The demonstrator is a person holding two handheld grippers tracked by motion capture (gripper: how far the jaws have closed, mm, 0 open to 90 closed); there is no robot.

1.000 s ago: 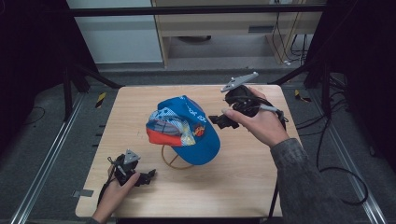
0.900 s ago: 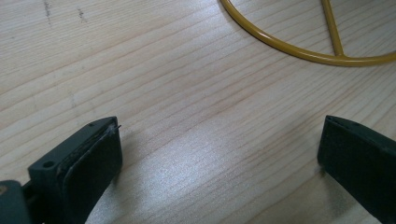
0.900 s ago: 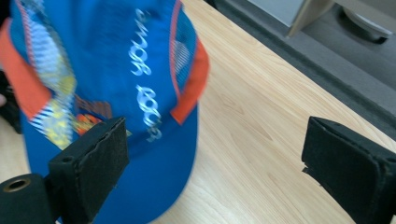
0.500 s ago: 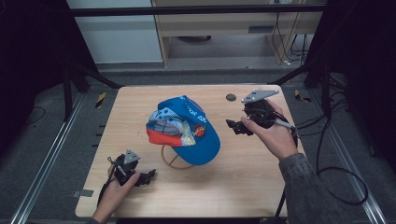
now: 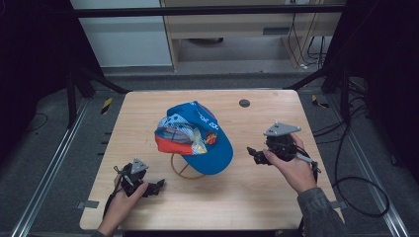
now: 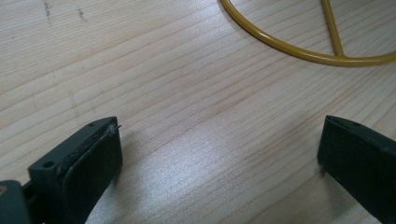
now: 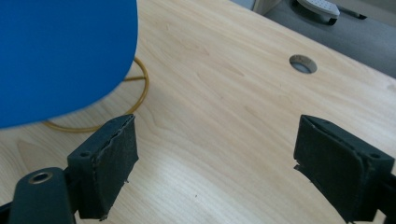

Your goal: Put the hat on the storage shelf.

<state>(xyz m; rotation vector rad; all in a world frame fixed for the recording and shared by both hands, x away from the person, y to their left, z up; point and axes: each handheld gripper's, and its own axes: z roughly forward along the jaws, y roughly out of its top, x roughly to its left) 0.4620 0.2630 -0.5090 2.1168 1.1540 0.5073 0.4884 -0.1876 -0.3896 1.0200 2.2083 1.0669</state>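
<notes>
Between the 2 claws, the blue cap (image 5: 200, 136) sits on its yellow wire stand (image 5: 184, 169); right claw (image 5: 253, 152), spread, is nearer its brim; left claw (image 5: 159, 186) also spread.

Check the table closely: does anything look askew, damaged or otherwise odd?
Nothing looks damaged or spilled. The blue cap sits tilted on its yellow wire stand, brim overhanging the ring base. Both claws, left and right, are open and empty.

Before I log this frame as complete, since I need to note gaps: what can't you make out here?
- Yellow wire stand: high view, the blue cap hides all but its ring.
- Cap lettering: high view, too small to read.
- Cap: right gripper view, cut off by the top and left edges.
- Ring: left gripper view, cut off by the top edge.
</notes>
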